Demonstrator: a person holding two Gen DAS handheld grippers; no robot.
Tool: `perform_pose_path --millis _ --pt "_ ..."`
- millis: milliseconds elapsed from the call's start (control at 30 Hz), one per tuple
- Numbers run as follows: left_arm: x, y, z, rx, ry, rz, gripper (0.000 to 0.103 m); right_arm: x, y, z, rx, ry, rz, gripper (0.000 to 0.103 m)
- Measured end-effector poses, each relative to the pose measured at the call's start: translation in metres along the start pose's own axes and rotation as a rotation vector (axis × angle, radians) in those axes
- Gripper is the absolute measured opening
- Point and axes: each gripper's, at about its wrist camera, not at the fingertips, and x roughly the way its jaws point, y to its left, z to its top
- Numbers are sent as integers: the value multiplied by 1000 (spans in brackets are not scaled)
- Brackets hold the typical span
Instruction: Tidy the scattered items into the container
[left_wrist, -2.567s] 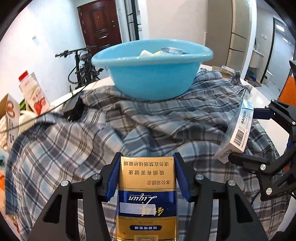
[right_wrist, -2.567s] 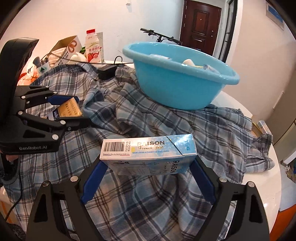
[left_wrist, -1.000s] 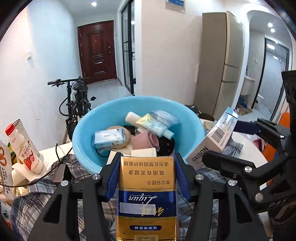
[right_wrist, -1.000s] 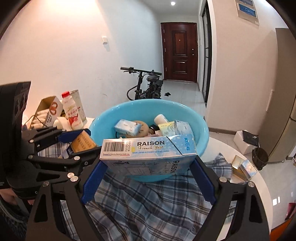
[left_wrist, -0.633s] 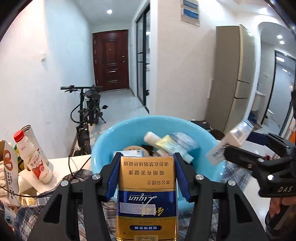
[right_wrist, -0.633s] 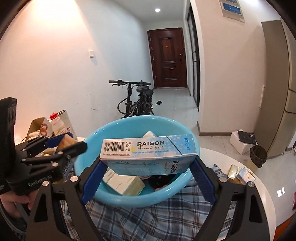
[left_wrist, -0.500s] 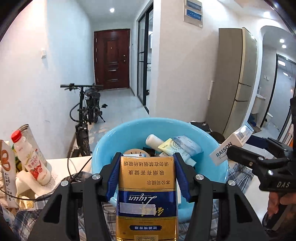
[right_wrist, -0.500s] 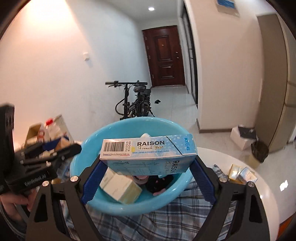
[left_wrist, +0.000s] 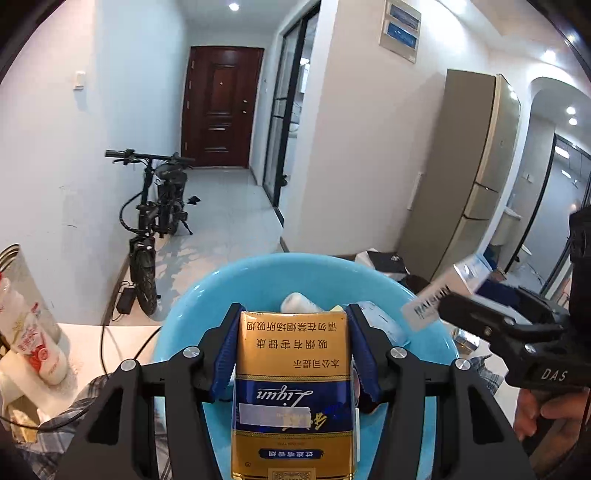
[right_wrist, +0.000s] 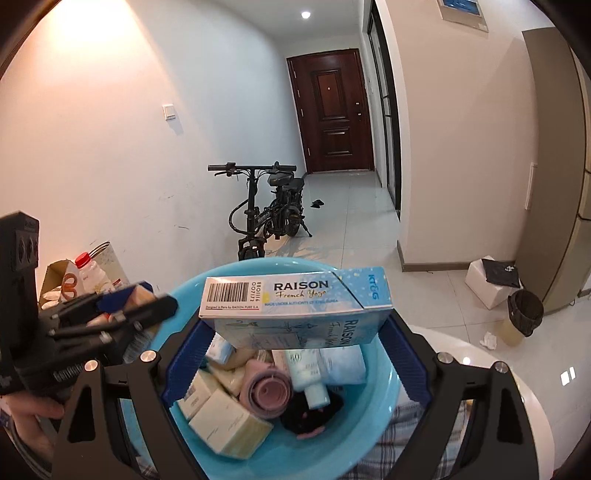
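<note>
**Two boxes held over the blue basin**

Pale walls, a glossy tiled hallway and a dark panelled door (right_wrist: 334, 110) lie far ahead of both tools, with a black bicycle (right_wrist: 266, 214) parked along the wall.

Closest in, the left gripper (left_wrist: 291, 354) is clenched on a gold and navy cigarette pack (left_wrist: 291, 387), a smooth printed carton standing on end between the ribbed blue pads (left_wrist: 225, 354). Just beyond and beneath its tips sits the round blue plastic basin (left_wrist: 192, 306), smooth-walled, with a white tube end showing above the pack. Off to its right the other tool reaches in, gripped by a hand (left_wrist: 543, 417).

The right gripper (right_wrist: 295, 332) grasps a pale blue rectangular box (right_wrist: 295, 295) lying crosswise, its ends pressed by the wide-set pads. Directly below it the basin holds cream cardboard boxes (right_wrist: 229, 424), a pink rolled cloth (right_wrist: 264, 387), a light blue squeeze tube (right_wrist: 310, 373) and something black and soft. Under the basin lies checked blue cloth (right_wrist: 417, 424) on a glossy white round table (right_wrist: 498, 362). To the left stand a red-capped bottle (right_wrist: 86, 273) and an open brown carton.
</note>
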Motion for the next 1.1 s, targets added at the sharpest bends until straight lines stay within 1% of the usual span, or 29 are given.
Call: perform_pose_path --millis 100,167,233,433,700,933,1033,1100 --pt "16 0 -5 6 37 39 57 5 1 1 -11 -1 -1 89" --pt "20 2 -6 -5 44 38 57 5 1 3 -16 -2 0 89" --pt "18 1 -6 -2 40 32 57 5 0 5 -19 -9 -5 89" --pt "6 2 0 12 1 50 57 7 0 15 -23 -35 -3 89" --pt "3 10 12 -13 -21 33 57 12 -4 22 -14 -35 14 89" --pt "8 5 23 7 -35 14 57 23 -2 29 -28 -27 35 89" --pt "16 3 26 17 -21 17 57 28 -3 30 -25 -14 54 89" --pt "21 0 26 31 -8 18 57 30 -4 32 -25 -13 52 89"
